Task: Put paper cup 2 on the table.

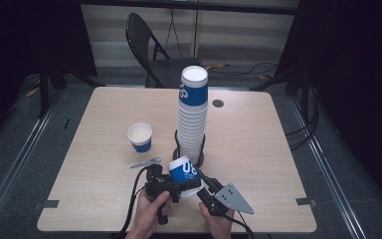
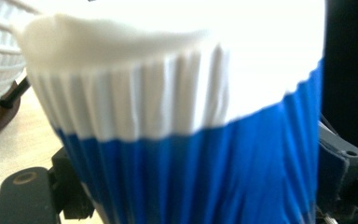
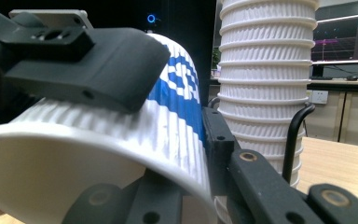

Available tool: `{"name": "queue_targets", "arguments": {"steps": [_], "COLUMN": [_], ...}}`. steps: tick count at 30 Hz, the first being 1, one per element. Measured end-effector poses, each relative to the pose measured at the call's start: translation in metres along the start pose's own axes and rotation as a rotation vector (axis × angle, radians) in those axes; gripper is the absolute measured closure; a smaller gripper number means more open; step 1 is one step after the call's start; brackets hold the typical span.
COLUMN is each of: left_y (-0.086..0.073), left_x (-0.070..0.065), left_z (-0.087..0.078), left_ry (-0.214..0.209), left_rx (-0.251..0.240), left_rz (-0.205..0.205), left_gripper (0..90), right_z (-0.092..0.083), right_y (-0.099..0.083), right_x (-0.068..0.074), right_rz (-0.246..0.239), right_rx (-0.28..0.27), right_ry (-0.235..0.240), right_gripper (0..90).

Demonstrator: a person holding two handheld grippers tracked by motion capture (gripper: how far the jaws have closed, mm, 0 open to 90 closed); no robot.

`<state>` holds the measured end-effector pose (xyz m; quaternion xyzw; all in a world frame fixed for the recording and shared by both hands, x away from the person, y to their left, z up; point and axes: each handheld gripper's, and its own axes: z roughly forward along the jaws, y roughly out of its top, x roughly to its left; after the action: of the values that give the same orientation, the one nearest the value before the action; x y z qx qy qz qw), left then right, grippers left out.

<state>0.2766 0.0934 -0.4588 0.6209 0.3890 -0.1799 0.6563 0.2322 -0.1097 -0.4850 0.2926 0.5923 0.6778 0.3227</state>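
1. While the cup (image 1: pixel 184 172) lies tipped on its side above the near edge of the tabletop (image 1: pixel 258 164), both tools have it between them, just in front of the tall stack of cups (image 1: pixel 193 117).
2. Its wide mouth points toward the person and its small bottom points away, toward the stack, so its long line runs from near to far.
3. The right gripper (image 1: pixel 203 188) comes at it from the right. Its fingers (image 3: pixel 221 140) are pressed on the cup's wall near the rim, with one finger inside the mouth, so this gripper has a firm hold.
4. The left gripper (image 1: pixel 171 185) comes from the left. One of its fingers (image 3: pixel 107 70) lies on top of the cup, but whether the pair pinches it or sits loose I cannot tell.
5. The right gripper looks like the one to carry the cup next.
6. Another cup (image 1: pixel 140 137) stands alone on the left, well apart.
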Motion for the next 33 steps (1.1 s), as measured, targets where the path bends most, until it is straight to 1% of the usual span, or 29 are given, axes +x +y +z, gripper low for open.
{"name": "queue_targets", "arguments": {"steps": [1,3,4,5,6,8,10,12,14,15,16,18,20,21,22,23,24,25,26,27,29,30,31,32,33], "left_y": [0.0,0.001,0.003,0.004,0.005,0.007,0.009,0.01,0.012,0.012,0.012,0.013,0.015,0.016,0.018,0.019,0.02,0.021,0.021,0.022,0.022,0.022,0.022,0.023,0.023], "left_x": [0.0,0.001,0.002,0.003,0.004,0.007,0.009,0.011,0.011,0.011,0.012,0.011,0.012,0.012,0.013,0.014,0.014,0.015,0.015,0.015,0.015,0.015,0.014,0.014,0.013], "left_z": [-0.001,-0.001,-0.001,-0.001,-0.002,-0.003,-0.004,-0.005,-0.006,-0.007,-0.007,-0.01,-0.012,-0.013,-0.015,-0.017,-0.018,-0.019,-0.019,-0.021,-0.023,-0.023,-0.024,-0.025,-0.025], "left_ry": [-0.003,0.006,0.005,0.016,0.021,0.015,0.017,0.012,0.034,0.064,0.065,0.079,0.091,0.098,0.106,0.109,0.108,0.117,0.117,0.138,0.143,0.143,0.155,0.165,0.183], "left_rx": [0.0,-0.012,-0.014,-0.016,-0.026,-0.036,-0.055,-0.058,-0.08,-0.07,-0.083,-0.09,-0.1,-0.109,-0.12,-0.121,-0.118,-0.13,-0.13,-0.131,-0.157,-0.157,-0.17,-0.164,-0.169], "left_rz": [0.013,0.021,0.036,0.035,0.023,0.018,0.026,0.062,0.09,0.112,0.132,0.17,0.187,0.187,0.19,0.193,0.199,0.206,0.206,0.228,0.244,0.244,0.261,0.278,0.291], "left_gripper": [14.5,13.6,12.4,10.6,9.3,9.2,7.2,5.5,4.3,2.2,0.1,0.0,0.0,0.0,0.6,0.8,2.8,5.5,7.2,8.4,10.6,12.4,12.4,15.3,15.1], "right_z": [0.0,0.0,0.0,-0.001,-0.001,-0.002,-0.003,-0.004,-0.005,-0.005,-0.006,-0.006,-0.007,-0.007,-0.008,-0.008,-0.009,-0.01,-0.01,-0.012,-0.013,-0.013,-0.014,-0.016,-0.017], "right_y": [0.0,0.0,0.001,0.0,0.0,0.0,0.001,0.001,0.001,0.0,0.0,0.0,0.0,0.0,0.0,0.0,0.0,0.0,0.0,0.0,-0.001,-0.001,-0.001,-0.001,-0.001], "right_x": [0.0,0.001,0.001,0.001,0.001,0.002,0.002,0.002,0.002,0.002,0.002,0.003,0.003,0.003,0.003,0.003,0.003,0.004,0.004,0.003,0.002,0.002,0.001,-0.001,-0.002], "right_rz": [0.001,0.002,0.003,0.001,-0.001,-0.006,-0.005,-0.005,-0.002,-0.003,-0.002,-0.002,0.0,0.003,0.005,0.007,0.008,0.006,0.006,0.007,0.01,0.01,0.012,0.007,0.01], "right_rx": [-0.001,0.0,0.004,0.007,0.013,0.019,0.03,0.04,0.047,0.05,0.056,0.071,0.081,0.084,0.088,0.093,0.101,0.111,0.111,0.137,0.154,0.154,0.169,0.193,0.198], "right_ry": [0.004,0.009,0.009,0.009,0.007,0.007,0.011,0.015,0.017,0.017,0.019,0.02,0.023,0.026,0.026,0.027,0.029,0.027,0.027,0.024,0.021,0.021,0.016,0.007,0.004], "right_gripper": [85.6,85.6,85.6,85.7,85.6,85.6,85.6,85.7,85.7,85.7,85.7,85.7,85.8,85.8,85.7,85.8,85.8,85.8,85.8,85.8,85.7,85.7,85.8,85.8,85.8]}}
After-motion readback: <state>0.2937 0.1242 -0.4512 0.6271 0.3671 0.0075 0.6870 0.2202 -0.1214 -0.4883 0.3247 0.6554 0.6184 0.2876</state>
